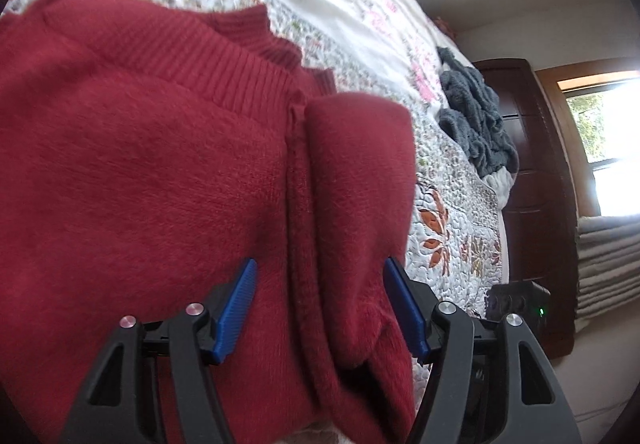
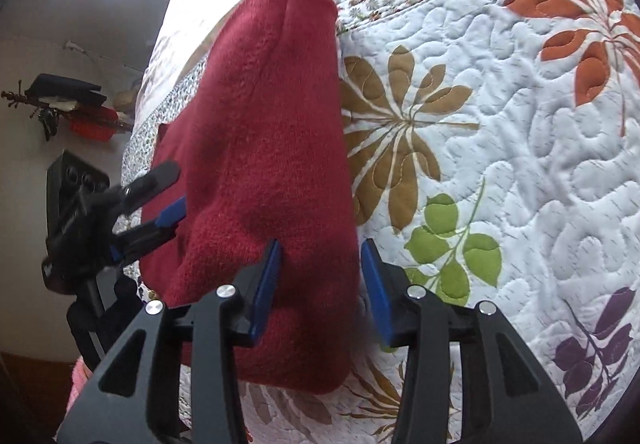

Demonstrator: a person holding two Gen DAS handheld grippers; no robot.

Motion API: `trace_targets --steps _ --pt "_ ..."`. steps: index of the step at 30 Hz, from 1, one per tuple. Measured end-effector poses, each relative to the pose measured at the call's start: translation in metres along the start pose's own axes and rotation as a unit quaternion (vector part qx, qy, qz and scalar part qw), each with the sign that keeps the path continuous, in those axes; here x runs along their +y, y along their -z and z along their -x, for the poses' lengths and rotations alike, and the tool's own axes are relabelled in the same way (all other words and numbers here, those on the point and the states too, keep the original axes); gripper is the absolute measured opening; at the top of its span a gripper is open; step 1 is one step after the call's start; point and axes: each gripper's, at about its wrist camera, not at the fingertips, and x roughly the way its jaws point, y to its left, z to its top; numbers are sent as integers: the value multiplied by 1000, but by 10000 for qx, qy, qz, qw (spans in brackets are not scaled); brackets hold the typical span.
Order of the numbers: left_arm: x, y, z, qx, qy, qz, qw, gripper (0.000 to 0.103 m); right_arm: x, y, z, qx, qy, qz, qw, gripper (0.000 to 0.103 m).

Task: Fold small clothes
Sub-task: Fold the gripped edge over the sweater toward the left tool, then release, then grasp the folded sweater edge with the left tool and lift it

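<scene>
1. The fuzzy dark-red knitted sweater (image 1: pixel 160 163) lies on the white floral quilted bedspread (image 2: pixel 520 163). In the left wrist view it fills the left and centre of the frame, ribbed collar toward the top, with one sleeve or side panel already folded over along a seam down the middle.

2. The left gripper (image 1: pixel 320 304) stands wide, its blue ribbed pads (image 1: pixel 236 308) straddling that folded seam with nothing pinched. Risk: if it closes here it may catch only the top layer, and the layer beneath stays put while the fold slides apart.

3. In the right wrist view the right gripper (image 2: pixel 320 284) is also spread wide, blue fingers either side of the sweater's edge at lower centre. Whether the pads touch the knit, I cannot tell. Risk: a shallow bite on this fluffy fabric looks likely to slip out mid-lift.

4. The knit looks thick and springy. Judgement: it may bounce open after release, leaving a lumpy, lopsided bundle.

5. The left gripper shows at the middle left of the right wrist view, near the sweater's other side. Risk: both tools pulling at different heights would skew the fold line.

6. The quilted bedspread is puckered and soft. Risk: a low, closing pad could grab bedspread together with sweater and drag both.

7. A grey crumpled knit blanket (image 1: pixel 476 115) sits at the right of the left wrist view, well apart; no trouble there.
</scene>
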Motion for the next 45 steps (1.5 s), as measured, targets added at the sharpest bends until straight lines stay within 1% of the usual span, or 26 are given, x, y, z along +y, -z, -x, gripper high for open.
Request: trace_targets --steps 1,2,4,6,8,9,12,14,16,18,19,20,21,22,23,25,28,30,33,35,38,40,45 --pt "-1 -1 -3 31 43 -9 10000 67 1 0 -3 18 -27 2 10000 42" --pt "-2 -3 -7 67 66 -9 10000 71 1 1 -5 26 -34 -2 10000 43" --pt "-2 -8 -13 134 36 28 9999 72 1 1 -9 29 -26 7 10000 44" --pt "-4 -10 -15 144 91 115 9998 72 2 2 -11 22 -21 32 10000 44" --pt "-9 -9 -15 219 391 71 9990 72 3 2 -12 15 -50 32 10000 45" --pt "-13 -7 -17 278 474 43 9985 72 3 2 -13 16 -63 32 10000 45" --pt "-17 -4 -21 319 345 -100 9988 72 2 4 -13 8 -89 31 10000 45" --pt "-11 -4 -30 393 175 -4 9991 72 1 4 -12 2 -100 39 9999 45" --pt "-11 -3 -30 352 237 59 9991 71 -1 5 -11 6 -123 41 9999 45" --pt "-18 -2 -30 334 304 0 9990 61 -4 5 -10 11 -154 32 9999 45" --pt "-22 -2 -30 302 226 -69 9993 53 -5 4 -9 8 -155 28 9999 45" --pt "-27 -2 -31 262 140 -149 9994 42 -6 4 -8 -10 -156 14 9999 45" --pt "-30 -3 -31 236 29 -238 9994 35 -7 4 -6 -21 -163 7 9999 45" --pt "-32 -3 -31 210 -19 -263 9994 26 -8 4 -5 -25 -168 8 9999 45" --pt "-32 -3 -32 182 -22 -244 9995 20 -8 4 -4 -25 -167 13 9999 45" --pt "-32 -3 -28 64 31 -171 9998 16 -8 6 -1 -31 -158 51 9999 46" --pt "-36 -1 -14 -203 175 -187 9995 15 -9 9 7 -103 -230 44 9997 47" --pt "-37 -1 0 -361 260 -231 9987 15 -10 12 18 -225 -242 71 9994 48" --pt "-38 -4 20 -536 286 -362 9975 15 -5 15 31 -377 -25 232 9990 49" --pt "-32 -5 37 -617 290 -419 9968 15 -3 16 34 -393 14 293 9988 49" --pt "-26 -11 52 -697 237 -458 9962 15 2 20 34 -369 -13 380 9986 49" --pt "-16 -14 69 -800 140 -501 9954 15 8 23 30 -341 93 485 9982 50" --pt "16 -22 122 -1191 -70 -460 9918 15 28 33 15 -207 225 733 9968 50"
